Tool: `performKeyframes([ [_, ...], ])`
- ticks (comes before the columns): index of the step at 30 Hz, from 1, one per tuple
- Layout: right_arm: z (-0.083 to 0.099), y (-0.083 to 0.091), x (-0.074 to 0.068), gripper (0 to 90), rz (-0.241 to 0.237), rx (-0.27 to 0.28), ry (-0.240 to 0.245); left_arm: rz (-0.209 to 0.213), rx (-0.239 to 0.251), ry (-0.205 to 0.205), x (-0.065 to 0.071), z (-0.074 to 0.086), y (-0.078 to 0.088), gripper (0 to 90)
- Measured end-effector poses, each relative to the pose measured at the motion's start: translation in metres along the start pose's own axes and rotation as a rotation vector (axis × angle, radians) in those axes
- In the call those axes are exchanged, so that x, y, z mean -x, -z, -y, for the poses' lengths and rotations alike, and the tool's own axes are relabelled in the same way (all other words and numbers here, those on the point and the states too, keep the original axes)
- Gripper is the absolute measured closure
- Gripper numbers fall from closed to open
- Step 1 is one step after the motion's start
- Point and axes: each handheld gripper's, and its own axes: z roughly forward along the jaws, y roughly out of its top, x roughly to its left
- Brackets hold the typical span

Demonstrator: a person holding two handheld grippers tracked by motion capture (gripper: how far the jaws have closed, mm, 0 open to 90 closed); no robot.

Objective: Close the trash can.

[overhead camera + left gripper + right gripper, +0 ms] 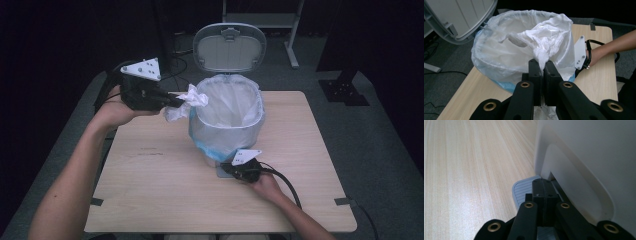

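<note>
From the high view, the left gripper (172,101) holds a crumpled white tissue (187,102) at the left rim of the lined pedal bin (227,122) on the tabletop (150,185), its lid (230,48) up. The left gripper view shows the jaws clamped on the tissue. The right gripper view shows the right gripper (543,185), jaws together, pressing the ribbed pedal (521,191); no writing is readable.
</note>
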Motion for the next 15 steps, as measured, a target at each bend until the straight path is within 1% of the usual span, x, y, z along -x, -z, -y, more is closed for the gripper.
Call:
performKeyframes([
  [8, 0.0, 0.0, 0.0, 90.0, 0.0, 0.0, 0.0, 0.001, -0.002, -0.005, -0.002, -0.01, -0.005, 86.9],
  [12, 0.0, 0.0, 0.0, 90.0, 0.0, -0.001, 0.0, 0.005, -0.007, -0.014, -0.004, -0.017, -0.011, 86.9],
  [15, 0.0, 0.0, 0.0, 90.0, 0.0, -0.001, 0.001, 0.009, -0.007, -0.013, -0.004, -0.02, -0.014, 86.9],
])
